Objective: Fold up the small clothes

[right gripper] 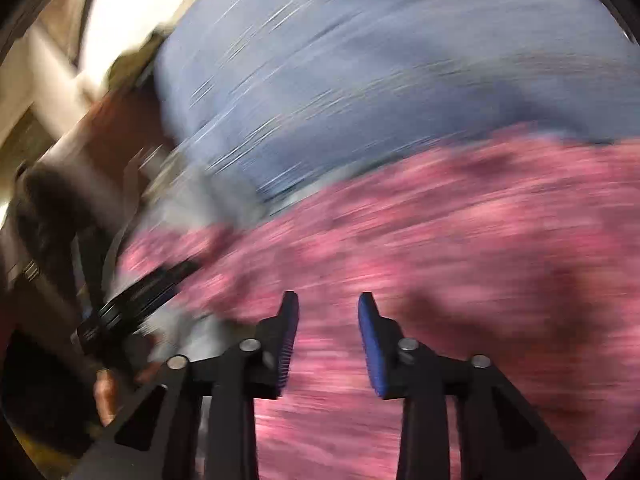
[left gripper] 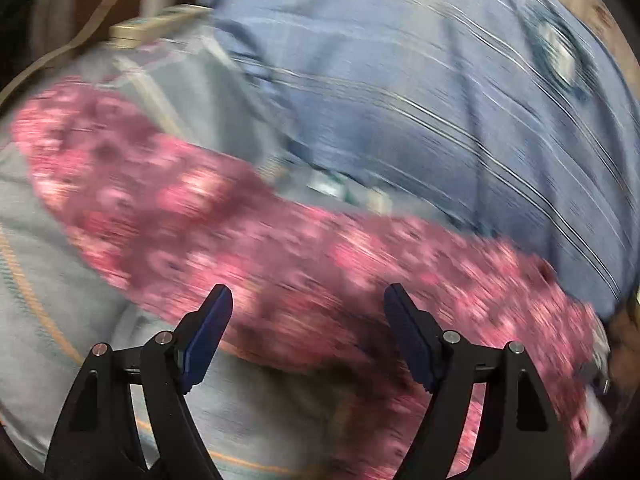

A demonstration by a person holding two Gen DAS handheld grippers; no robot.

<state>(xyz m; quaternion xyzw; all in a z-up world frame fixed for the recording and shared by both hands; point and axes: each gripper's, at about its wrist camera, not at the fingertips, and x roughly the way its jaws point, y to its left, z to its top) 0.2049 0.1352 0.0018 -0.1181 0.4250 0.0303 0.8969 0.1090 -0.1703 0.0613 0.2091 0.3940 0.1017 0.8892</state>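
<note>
The pink cloth (a dark floral print, smeared by motion blur) runs as a broad band from the middle left of the left wrist view down to its lower right. In the right wrist view it fills the whole lower half. It lies on a pale grey sheet with thin orange lines, seen in the lower left of the left view. Beyond the pink cloth, a blue cloth with fine white stripes takes up the upper right of the left view and the upper middle of the right view.

The left gripper stands wide apart over the pink band at the bottom centre, nothing between its blue pads. The right gripper has its jaws parted by a narrower gap, also over the pink cloth, with nothing caught between them (whether the tips touch the fabric cannot be told through the blur).

At the upper left of the left view sits a beige power strip with a plug in it. At the left edge of the right view the other gripper shows as a dark blur, with part of a hand below it.
</note>
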